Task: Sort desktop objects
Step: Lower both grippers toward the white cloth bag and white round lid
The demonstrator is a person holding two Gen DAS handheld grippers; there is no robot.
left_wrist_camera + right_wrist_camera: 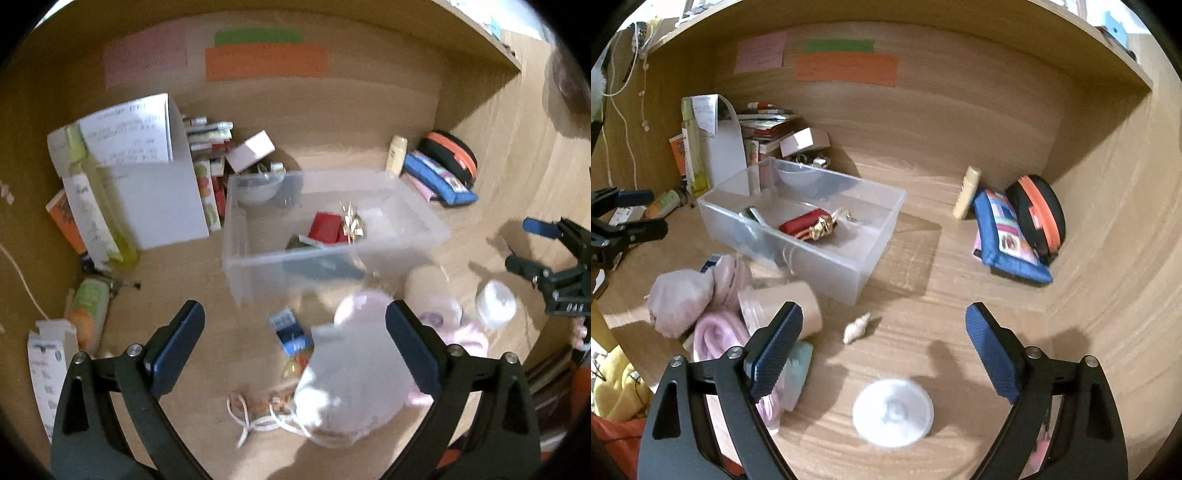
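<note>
A clear plastic bin [417, 242] [871, 236] stands mid-desk and holds a red case [801, 223], a gold trinket [823, 225] and a dark item. My left gripper [295, 339] is open above a pale pink drawstring pouch [351, 380] and a small blue box [290, 332]. My right gripper [884, 339] is open over the desk, above a white round lid [893, 411] and near a small shell [856, 328]. A tan cup [786, 306] and pink cloth [716, 336] lie to its left. The right gripper also shows in the left wrist view [524, 243].
Books, a white paper bag [155, 192] and bottles [96, 206] crowd the back left. A blue pouch [1004, 236], black-orange case [1039, 214] and cream tube [966, 192] sit at the back right. Wooden walls enclose the desk.
</note>
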